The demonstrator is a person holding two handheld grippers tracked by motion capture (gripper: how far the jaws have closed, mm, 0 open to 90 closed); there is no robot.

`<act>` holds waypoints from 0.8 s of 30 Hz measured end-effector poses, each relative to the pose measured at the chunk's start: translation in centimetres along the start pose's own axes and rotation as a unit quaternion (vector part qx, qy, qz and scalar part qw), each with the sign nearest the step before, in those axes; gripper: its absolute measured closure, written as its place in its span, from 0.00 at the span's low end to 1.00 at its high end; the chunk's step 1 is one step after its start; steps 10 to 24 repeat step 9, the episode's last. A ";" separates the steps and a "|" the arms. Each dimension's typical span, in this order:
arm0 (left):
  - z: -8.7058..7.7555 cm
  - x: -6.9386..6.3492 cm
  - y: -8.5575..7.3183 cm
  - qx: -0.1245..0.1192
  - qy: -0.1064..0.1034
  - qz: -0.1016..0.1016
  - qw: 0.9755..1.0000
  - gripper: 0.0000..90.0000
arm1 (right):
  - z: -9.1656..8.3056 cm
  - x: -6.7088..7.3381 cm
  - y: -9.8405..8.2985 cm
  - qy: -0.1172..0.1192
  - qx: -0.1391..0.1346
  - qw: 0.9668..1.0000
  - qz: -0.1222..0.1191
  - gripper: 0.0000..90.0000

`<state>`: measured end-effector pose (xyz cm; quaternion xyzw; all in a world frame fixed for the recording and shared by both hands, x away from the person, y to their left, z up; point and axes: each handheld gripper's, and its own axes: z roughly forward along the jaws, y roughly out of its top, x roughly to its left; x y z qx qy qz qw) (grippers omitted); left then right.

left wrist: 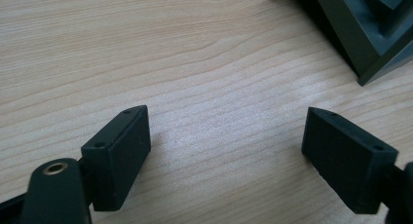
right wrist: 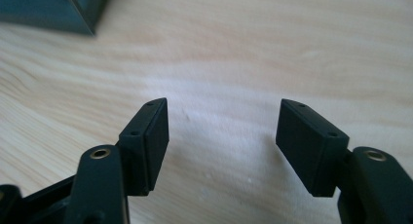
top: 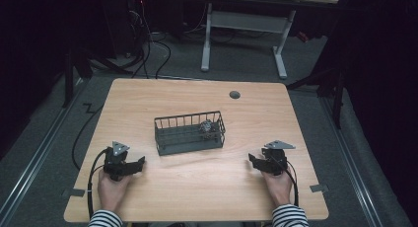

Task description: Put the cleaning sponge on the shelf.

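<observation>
High view: wooden tabletop (top: 197, 197) with a dark wire basket (top: 189, 133) near the centre; inside its right end, a small rounded grey-and-dark object (top: 207, 127), perhaps a ball or crumpled wad, too small to tell for sure; left tool (top: 139, 163) resting low at the near left, gripped by a hand (top: 112, 187) in a striped sleeve, pointed right and slightly forward toward the basket; right tool (top: 252, 161) at the near right, mirrored, pointed left toward the same basket; both well apart from the basket, neither touching it nor anything else; small grey grommet (top: 234, 94) set in the far part of the tabletop.

Left gripper view: jaws spread wide, nothing between them but bare wood grain; a dark corner of the basket at (left wrist: 375, 44) in the upper right, ahead of and off to the side of the jaws, not between them.

Right gripper view: jaws likewise spread wide and empty over bare wood; a blurred dark corner of the basket at (right wrist: 53, 9) in the upper left, well ahead.

Judged as the very start: both tools parked at rest, approach to the basket and its content not yet begun. Next move likely calling for one tool lifted above the rim and lowered, jaws kept wide, over the object at the right end; the other perhaps steadying the basket's wall against sliding.
</observation>
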<state>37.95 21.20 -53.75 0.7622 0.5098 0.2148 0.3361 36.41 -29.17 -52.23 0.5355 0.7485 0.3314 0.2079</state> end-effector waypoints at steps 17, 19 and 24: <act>0.0 0.0 0.0 0.000 -0.001 0.001 1.000 0.20 | 0.4 0.2 -0.8 -0.029 -0.004 0.999 -0.017 0.37; 0.0 0.0 0.0 0.000 -0.001 0.001 1.000 0.20 | 0.4 0.2 -0.8 -0.029 -0.004 0.999 -0.017 0.37; 0.0 0.0 0.0 0.000 -0.001 0.001 1.000 0.20 | 0.4 0.2 -0.8 -0.029 -0.004 0.999 -0.017 0.37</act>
